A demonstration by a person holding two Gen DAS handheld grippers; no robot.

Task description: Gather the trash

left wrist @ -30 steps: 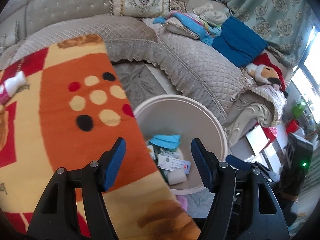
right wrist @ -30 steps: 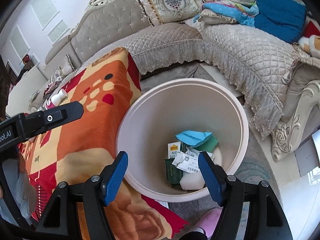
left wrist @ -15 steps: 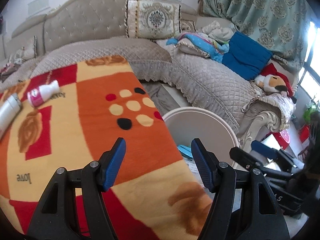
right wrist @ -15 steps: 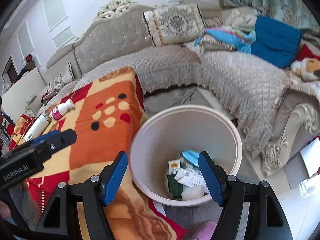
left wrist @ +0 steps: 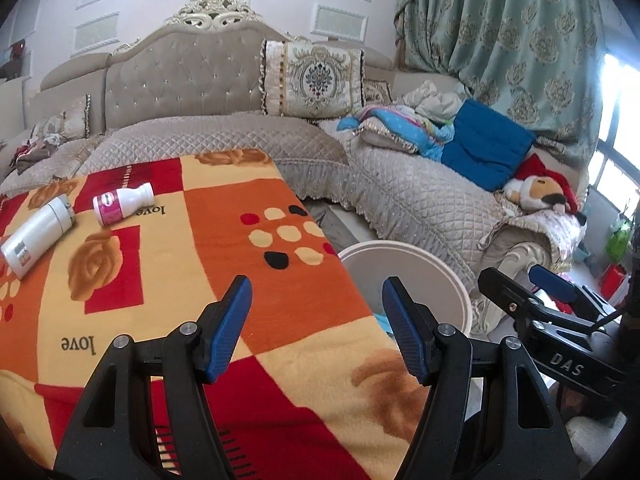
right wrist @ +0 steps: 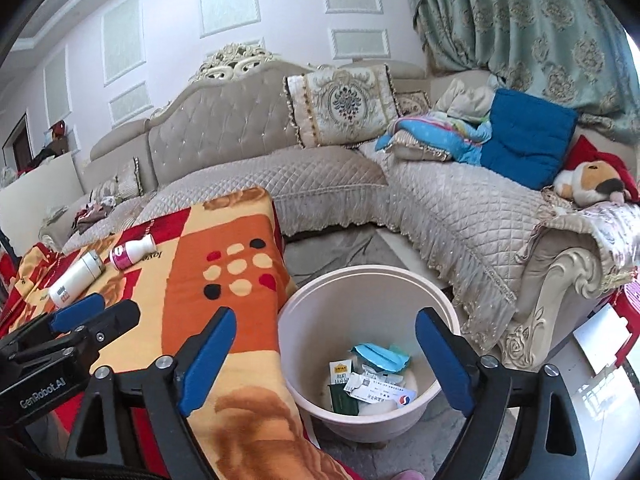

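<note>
Trash (right wrist: pixel 372 380) lies at the bottom of the pale round bin (right wrist: pixel 448 308): a blue crumpled wrapper, printed paper slips and a dark green carton. The bin stands on the floor, just beside the right edge of the blanket-covered tabletop (left wrist: pixel 224 240) and in front of the quilted sofa (left wrist: pixel 420 200). Two bottles lie on their sides on the tabletop, well apart from the bin: a white bottle with a pink label (left wrist: pixel 122 203) and, just beside it on the side away from the bin, a larger white bottle (left wrist: pixel 36 236). The left gripper (left wrist: pixel 316 316) hangs over the tabletop edge nearest the bin, jaws apart, nothing between them. The right gripper (right wrist: pixel 324 360) hangs above the bin, jaws opening, nothing between them.
</note>
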